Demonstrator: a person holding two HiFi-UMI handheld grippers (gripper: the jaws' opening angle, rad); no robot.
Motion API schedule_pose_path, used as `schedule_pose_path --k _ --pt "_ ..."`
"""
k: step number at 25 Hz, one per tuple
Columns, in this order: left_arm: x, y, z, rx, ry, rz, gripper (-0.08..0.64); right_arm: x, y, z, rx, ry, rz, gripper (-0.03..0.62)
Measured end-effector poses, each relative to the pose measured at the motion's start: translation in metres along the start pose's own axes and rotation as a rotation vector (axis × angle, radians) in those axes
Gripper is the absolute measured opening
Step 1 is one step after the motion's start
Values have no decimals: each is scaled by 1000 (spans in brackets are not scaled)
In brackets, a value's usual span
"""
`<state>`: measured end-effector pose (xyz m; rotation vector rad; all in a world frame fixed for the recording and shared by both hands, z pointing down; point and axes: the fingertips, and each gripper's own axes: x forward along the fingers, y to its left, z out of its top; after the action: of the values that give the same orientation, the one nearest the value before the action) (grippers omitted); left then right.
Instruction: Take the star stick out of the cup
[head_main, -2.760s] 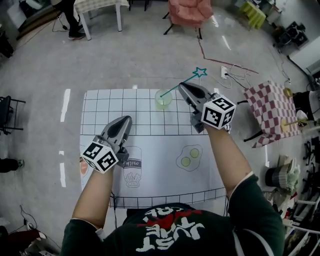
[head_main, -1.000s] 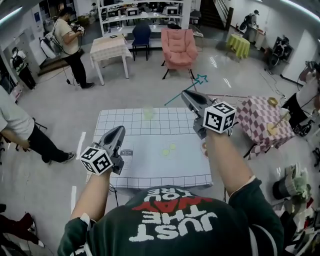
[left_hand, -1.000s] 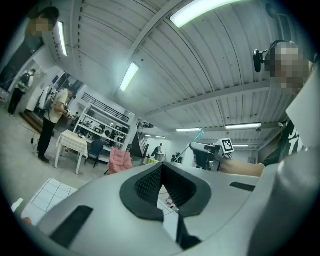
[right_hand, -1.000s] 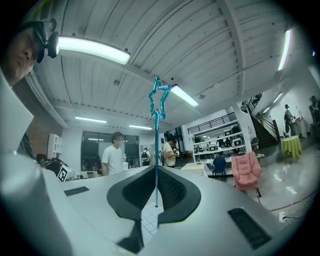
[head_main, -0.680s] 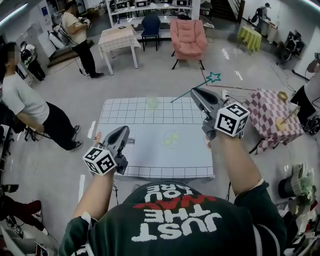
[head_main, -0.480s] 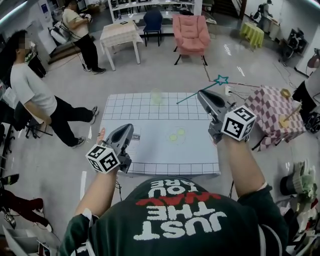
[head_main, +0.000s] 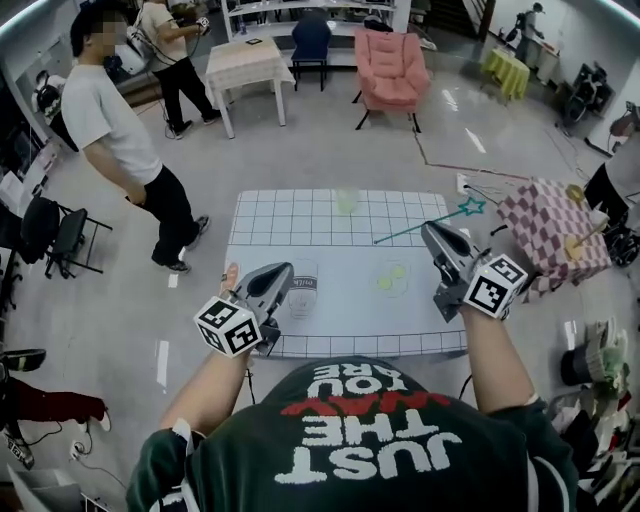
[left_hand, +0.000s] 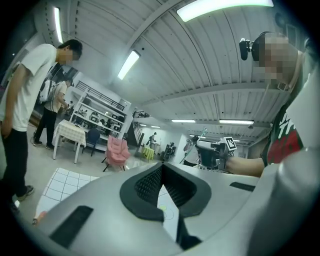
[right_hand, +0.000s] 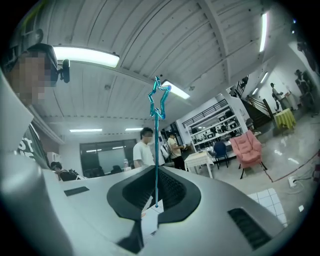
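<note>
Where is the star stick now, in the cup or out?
Out. The right gripper is shut on the star stick, which is in the air, apart from the cup on the mat.

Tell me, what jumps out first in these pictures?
The teal star stick, pinched in the right gripper, juts over the right side of the gridded mat. The pale cup stands at the mat's far edge; the left gripper hangs shut and empty near the front.

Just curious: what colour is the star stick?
Star stick: teal; best in right gripper view.
</note>
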<state>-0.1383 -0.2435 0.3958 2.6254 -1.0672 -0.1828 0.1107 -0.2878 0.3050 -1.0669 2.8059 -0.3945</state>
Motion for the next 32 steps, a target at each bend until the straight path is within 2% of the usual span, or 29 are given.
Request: schedule_pose_path --k 4,13,24,32 --pt "-15 21 -5 -23 4 -1 -3 20 8 -21 40 19 -13 41" --pt "0 14 -69 -70 80 -3 -3 10 -12 -100 158 110 -25 41" --pt "9 1 -139 -114 181 -9 -3 -12 -33 -203 421 164 -56 41" --pt "2 4 -175 -149 248 14 -3 -16 -37 -253 558 195 -60 41"
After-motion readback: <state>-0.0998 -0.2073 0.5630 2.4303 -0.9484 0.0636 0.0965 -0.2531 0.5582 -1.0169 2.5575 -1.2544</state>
